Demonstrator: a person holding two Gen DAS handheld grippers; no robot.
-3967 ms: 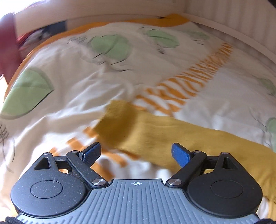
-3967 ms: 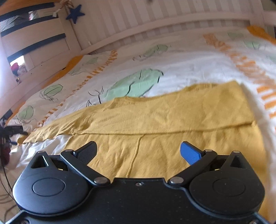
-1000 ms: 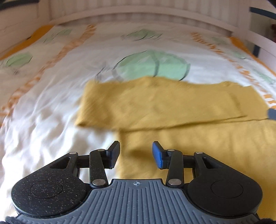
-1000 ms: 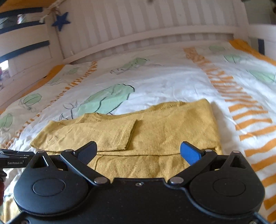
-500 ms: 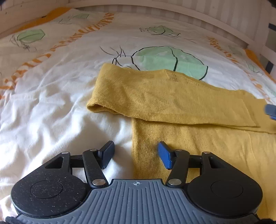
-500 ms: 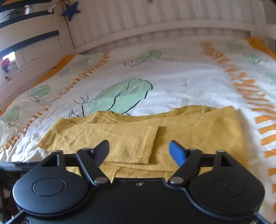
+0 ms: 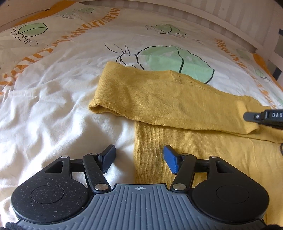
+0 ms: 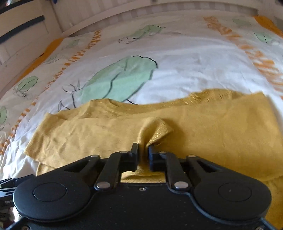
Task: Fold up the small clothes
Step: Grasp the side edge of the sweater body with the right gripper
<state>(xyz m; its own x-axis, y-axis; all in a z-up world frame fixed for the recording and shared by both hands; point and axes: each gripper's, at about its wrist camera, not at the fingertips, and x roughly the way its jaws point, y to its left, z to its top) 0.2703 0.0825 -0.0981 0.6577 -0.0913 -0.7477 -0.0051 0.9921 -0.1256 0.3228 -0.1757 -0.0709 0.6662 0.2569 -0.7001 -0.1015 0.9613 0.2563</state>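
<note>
A mustard yellow knit sweater (image 7: 194,141) lies flat on the bed, one sleeve (image 7: 159,99) folded across its body. My left gripper (image 7: 138,157) is open and empty, low over the sweater's left side edge. My right gripper (image 8: 143,154) is shut on the cuff end of the folded sleeve (image 8: 155,131), bunching the cloth up. The rest of the sweater (image 8: 230,127) spreads to the right in the right wrist view. The right gripper's tip (image 7: 261,115) shows at the far right of the left wrist view.
The bed has a white duvet (image 7: 53,106) with green leaf prints and orange stripes. A white slatted bed frame (image 8: 159,7) runs along the far side. A white rail with dark bars (image 8: 21,26) stands at the left.
My right gripper has shut on the sleeve's cuff end, having been open half a second ago. My left gripper has moved closer to the sweater's left edge and opened wider.
</note>
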